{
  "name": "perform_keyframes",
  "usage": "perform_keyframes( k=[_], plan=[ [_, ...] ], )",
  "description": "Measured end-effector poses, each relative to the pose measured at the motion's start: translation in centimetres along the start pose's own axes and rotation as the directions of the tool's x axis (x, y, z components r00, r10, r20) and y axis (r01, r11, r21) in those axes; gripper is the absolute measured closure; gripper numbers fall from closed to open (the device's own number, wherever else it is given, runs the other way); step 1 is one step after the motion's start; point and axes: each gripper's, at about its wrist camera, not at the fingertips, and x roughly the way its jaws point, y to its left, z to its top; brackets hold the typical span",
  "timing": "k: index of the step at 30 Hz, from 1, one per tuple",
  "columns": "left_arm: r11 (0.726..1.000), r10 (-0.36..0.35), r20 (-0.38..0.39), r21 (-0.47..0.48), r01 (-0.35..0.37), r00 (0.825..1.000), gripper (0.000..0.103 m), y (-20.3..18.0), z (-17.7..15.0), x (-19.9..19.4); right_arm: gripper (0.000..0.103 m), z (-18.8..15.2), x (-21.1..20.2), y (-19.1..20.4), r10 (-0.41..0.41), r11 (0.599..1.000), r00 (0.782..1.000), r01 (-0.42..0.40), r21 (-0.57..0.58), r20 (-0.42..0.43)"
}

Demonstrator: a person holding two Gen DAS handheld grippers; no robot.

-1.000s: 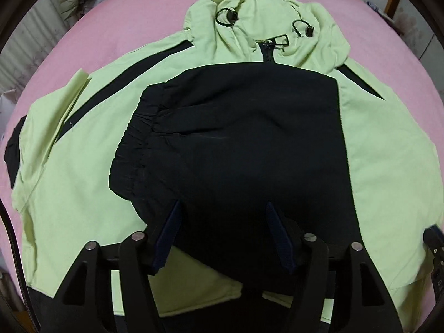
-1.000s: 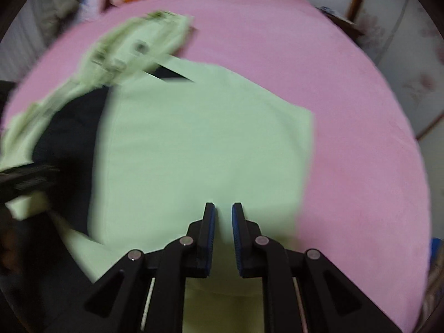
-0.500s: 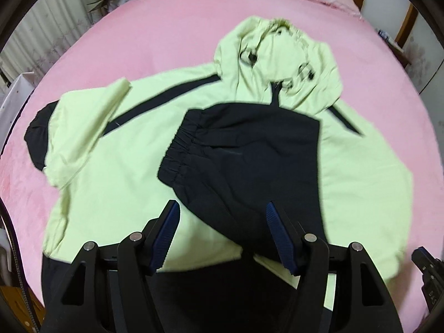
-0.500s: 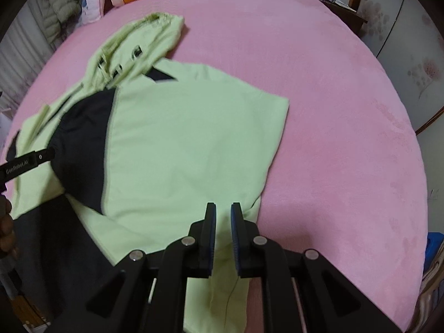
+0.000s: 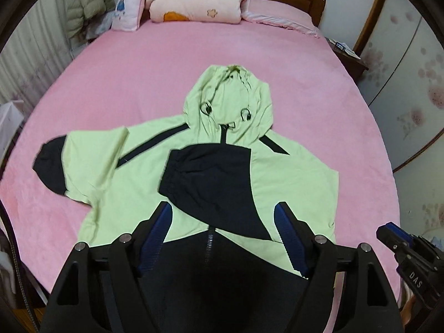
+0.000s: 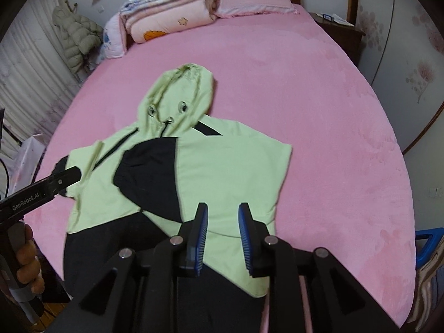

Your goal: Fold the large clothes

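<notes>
A light green and black hooded jacket point(image 5: 291, 177) lies flat on the pink bed point(image 5: 166, 63), hood toward the headboard. Its right sleeve with a black cuff point(image 5: 211, 177) is folded across the chest; the left sleeve point(image 5: 63, 163) lies bent at the left. The jacket also shows in the right wrist view point(image 6: 222, 166). My left gripper point(image 5: 223, 238) is open and empty above the black hem. My right gripper point(image 6: 223, 236) is open and empty above the jacket's lower right part; it also shows in the left wrist view point(image 5: 410, 258). The left gripper also shows in the right wrist view point(image 6: 58, 180).
Folded quilts and pillows point(image 5: 194, 2) are stacked at the headboard. A puffy coat point(image 5: 86, 0) hangs at the back left. A wooden nightstand point(image 5: 349, 58) stands at the right of the bed. A blue item point(image 6: 427, 247) sits at the bed's right edge.
Both grippers have pulled back and up from the jacket, so more of the bed shows. The right gripper has opened from shut. The folded sleeve stays on the chest.
</notes>
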Motion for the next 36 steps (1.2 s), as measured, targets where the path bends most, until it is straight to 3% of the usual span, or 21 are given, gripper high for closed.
perform_keyframes(
  k=[3, 9, 20, 27, 29, 31, 36],
  plan=[
    [0.999, 0.026, 0.024, 0.031, -0.027, 0.999, 0.029, 0.7, 0.4, -2.1, 0.08, 0.0, -1.5, 2.3, 0.017, 1.0, 1.0, -0.017, -0.021, 0.014],
    [0.999, -0.017, 0.055, 0.044, 0.015, 0.998, 0.03, 5.7, 1.1, -5.2, 0.08, 0.3, -3.7, 8.4, 0.04, 0.997, 0.998, -0.037, -0.062, 0.051],
    [0.997, 0.008, 0.076, -0.072, -0.003, 0.997, 0.03, 25.8, 2.0, -8.5, 0.08, 0.7, -1.8, 25.5, 0.123, 0.991, 0.989, -0.117, -0.068, 0.085],
    [0.993, 0.062, 0.054, -0.105, -0.056, 0.997, 0.03, 37.0, 1.5, -8.0, 0.079, 1.6, 1.3, 36.2, 0.194, 0.979, 0.976, -0.187, -0.081, 0.095],
    [0.988, 0.072, 0.047, -0.141, -0.065, 0.996, 0.03, 39.9, 1.1, -7.5, 0.065, 1.6, 2.2, 38.2, 0.206, 0.975, 0.975, -0.198, -0.099, 0.082],
    [0.978, 0.07, 0.033, -0.201, -0.062, 0.997, 0.03, 42.9, 0.5, -6.4, 0.059, 1.7, 3.2, 40.6, 0.208, 0.97, 0.975, -0.195, -0.142, 0.078],
    [0.941, 0.04, 0.001, -0.338, -0.037, 0.999, 0.03, 48.8, -1.4, -2.5, 0.059, 1.9, 6.7, 44.0, 0.208, 0.961, 0.976, -0.191, -0.199, 0.066]
  ],
)
